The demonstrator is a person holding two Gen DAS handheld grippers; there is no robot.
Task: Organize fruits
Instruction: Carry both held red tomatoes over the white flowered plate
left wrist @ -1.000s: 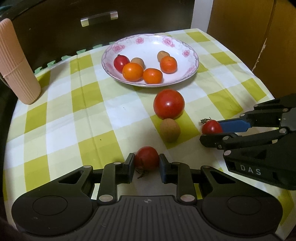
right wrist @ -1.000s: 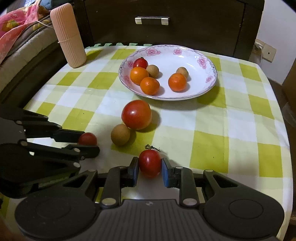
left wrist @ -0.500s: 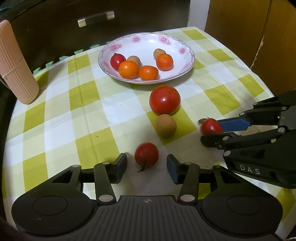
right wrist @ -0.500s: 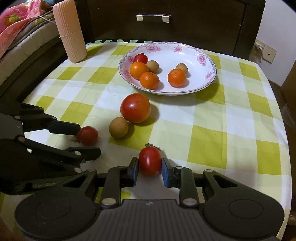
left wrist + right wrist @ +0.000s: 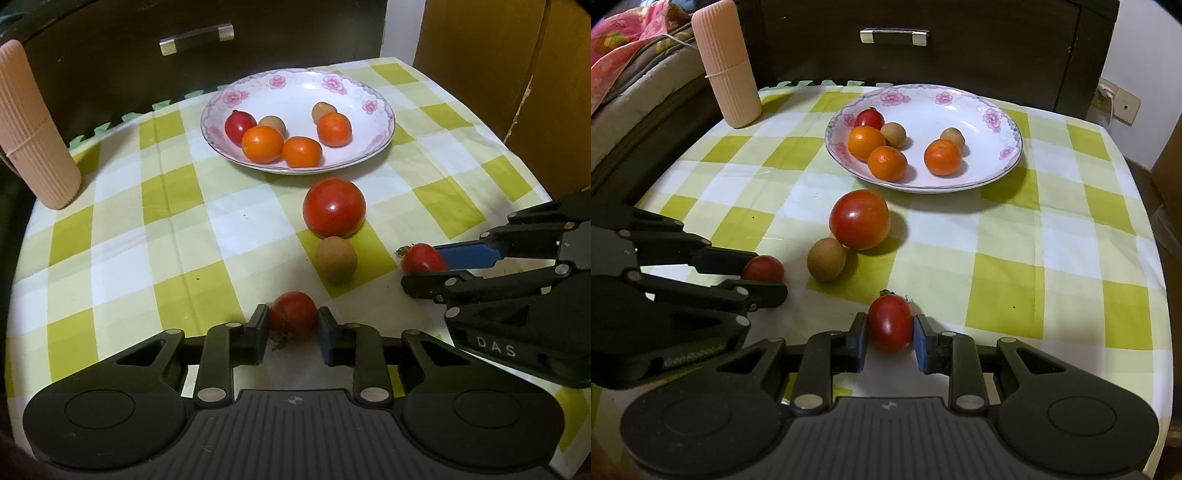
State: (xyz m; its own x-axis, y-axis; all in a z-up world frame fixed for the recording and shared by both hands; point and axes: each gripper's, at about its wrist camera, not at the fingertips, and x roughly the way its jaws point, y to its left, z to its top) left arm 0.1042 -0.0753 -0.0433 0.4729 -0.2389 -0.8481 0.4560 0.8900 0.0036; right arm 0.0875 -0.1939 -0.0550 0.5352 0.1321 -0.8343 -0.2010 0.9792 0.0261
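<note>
— What have you got in each claw?

— My left claw is pinched on a small red tomato, one pad against each side of it, stem end turned down toward the tablecloth. My right claw is pinched on another small tomato, this one with its little green stem pointing away from me. Both sit low at the near edge of the table.

— Can each claw see the other?

— Yes. From the left camera my right claw comes in from the right side with its tomato between the blue pad and the black finger. From the right camera my left claw comes in from the left, its tomato caught between the fingers.

— And the rest of the fruit?

— A big tomato lies on the cloth between me and the plate, with a brown round fruit touching its near side. The flowered plate stands farther back and holds three oranges, two more brown fruits and one small red one.

— Anything else on the table?

— A ribbed pink cylinder stands upright at the far left corner, well apart from the fruit. Behind the table is a dark drawer front with a metal handle.
</note>
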